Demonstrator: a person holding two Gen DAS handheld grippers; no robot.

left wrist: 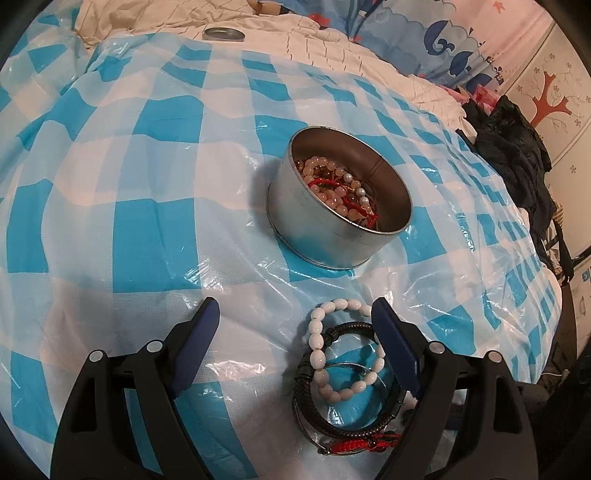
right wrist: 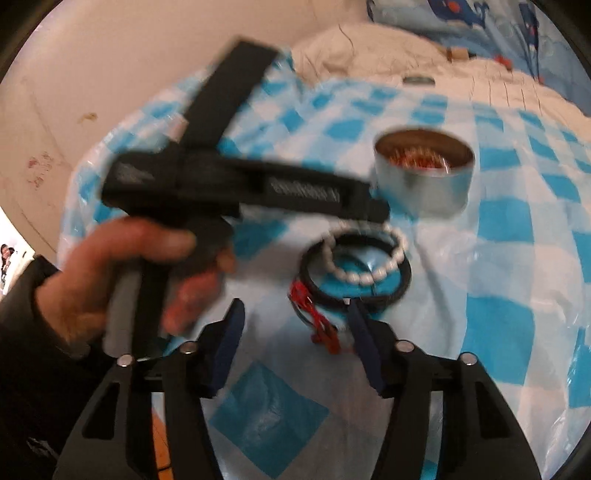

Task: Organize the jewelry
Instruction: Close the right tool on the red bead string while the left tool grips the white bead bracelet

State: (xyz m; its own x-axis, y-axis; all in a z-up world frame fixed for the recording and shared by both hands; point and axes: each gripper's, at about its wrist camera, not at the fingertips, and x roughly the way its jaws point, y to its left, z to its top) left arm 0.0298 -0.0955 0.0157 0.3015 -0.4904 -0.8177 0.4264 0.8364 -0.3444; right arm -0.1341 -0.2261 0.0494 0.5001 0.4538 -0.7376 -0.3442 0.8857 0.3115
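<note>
A round metal tin (left wrist: 332, 225) stands on the blue-and-white checked plastic sheet (left wrist: 129, 221) and holds several bead bracelets and red cord. A pile of jewelry lies in front of it: a white bead bracelet (left wrist: 321, 354), a black braided bracelet (left wrist: 314, 413), a thin metal bangle and a red cord bracelet (left wrist: 351, 445). My left gripper (left wrist: 295, 314) is open, its right finger beside the pile. In the right wrist view the tin (right wrist: 424, 184), white bracelet (right wrist: 358, 275), black bracelet (right wrist: 402, 284) and red cord (right wrist: 314, 317) show ahead of my open right gripper (right wrist: 295, 314).
A tin lid (left wrist: 223, 34) lies on the white quilt at the back. Dark clothing (left wrist: 517, 155) is heaped at the bed's right edge. In the right wrist view the left hand and its gripper body (right wrist: 207, 184) cross the upper left, blurred. A wall is behind.
</note>
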